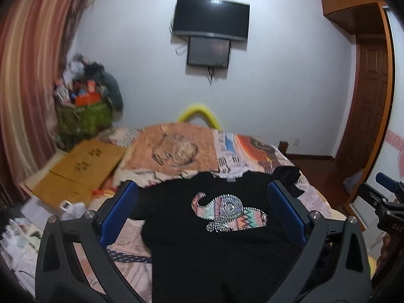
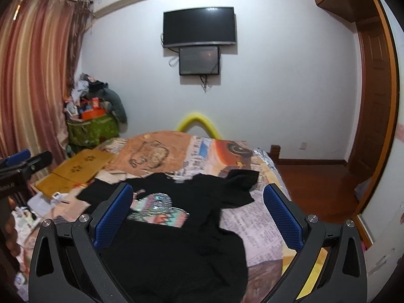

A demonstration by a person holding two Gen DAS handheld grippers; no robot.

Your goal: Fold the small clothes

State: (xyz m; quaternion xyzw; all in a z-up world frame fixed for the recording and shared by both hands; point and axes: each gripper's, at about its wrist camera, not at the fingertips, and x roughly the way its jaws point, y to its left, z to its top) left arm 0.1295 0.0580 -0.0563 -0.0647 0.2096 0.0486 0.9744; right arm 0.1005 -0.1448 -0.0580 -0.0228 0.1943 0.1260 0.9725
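Observation:
A small black T-shirt (image 1: 214, 247) with a sequinned elephant print (image 1: 227, 214) lies spread on the bed, collar away from me. It also shows in the right wrist view (image 2: 176, 242), its right sleeve (image 2: 240, 184) crumpled. My left gripper (image 1: 203, 202) is open and empty, hovering above the shirt's chest. My right gripper (image 2: 198, 202) is open and empty, above the shirt's right side. The right gripper also shows at the right edge of the left wrist view (image 1: 388, 189), and the left gripper at the left edge of the right wrist view (image 2: 22, 161).
The bed has a patterned newspaper-print cover (image 2: 262, 222) and an orange towel (image 1: 174, 149). A flat cardboard box (image 1: 78, 169) lies at left. A cluttered green bag (image 2: 93, 126) stands by the curtain. A wooden floor (image 2: 315, 184) and door (image 2: 373, 116) are at right.

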